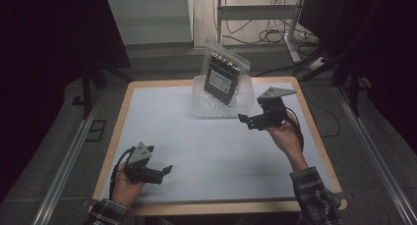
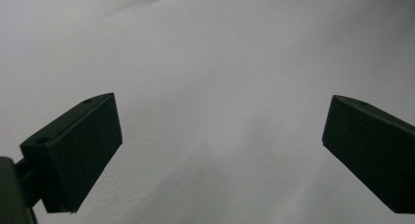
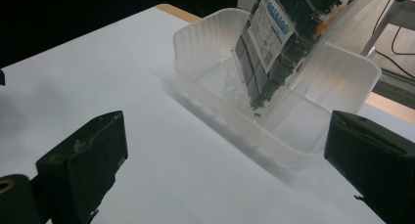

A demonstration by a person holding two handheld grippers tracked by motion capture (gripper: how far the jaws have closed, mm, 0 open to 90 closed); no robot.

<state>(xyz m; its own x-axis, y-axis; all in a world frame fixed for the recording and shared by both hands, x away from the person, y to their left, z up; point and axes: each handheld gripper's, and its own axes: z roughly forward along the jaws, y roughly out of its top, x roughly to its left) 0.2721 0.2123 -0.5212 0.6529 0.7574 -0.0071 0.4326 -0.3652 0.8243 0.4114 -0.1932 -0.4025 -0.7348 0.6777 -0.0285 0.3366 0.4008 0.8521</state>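
Note:
A clear plastic tub (image 1: 206, 107) stands at the back middle of the white table (image 1: 206, 151). A clear bag (image 1: 225, 75) with dark contents and a white label leans upright in it. My right gripper (image 1: 247, 122) is held just right of the tub's front corner, open and empty. In the right gripper view the tub (image 3: 195, 43) and the bag (image 3: 288, 43) lie just beyond the wide-apart jaws of the right gripper (image 3: 225, 165). My left gripper (image 1: 160, 159) rests at the front left, open. In the left gripper view the left gripper (image 2: 220, 150) faces bare table.
The table has a wooden edge (image 1: 123, 117) all round. Beyond its far side are a metal stand (image 1: 292, 33) and cables (image 1: 270, 36) on the floor. Dark curtains hang at both sides.

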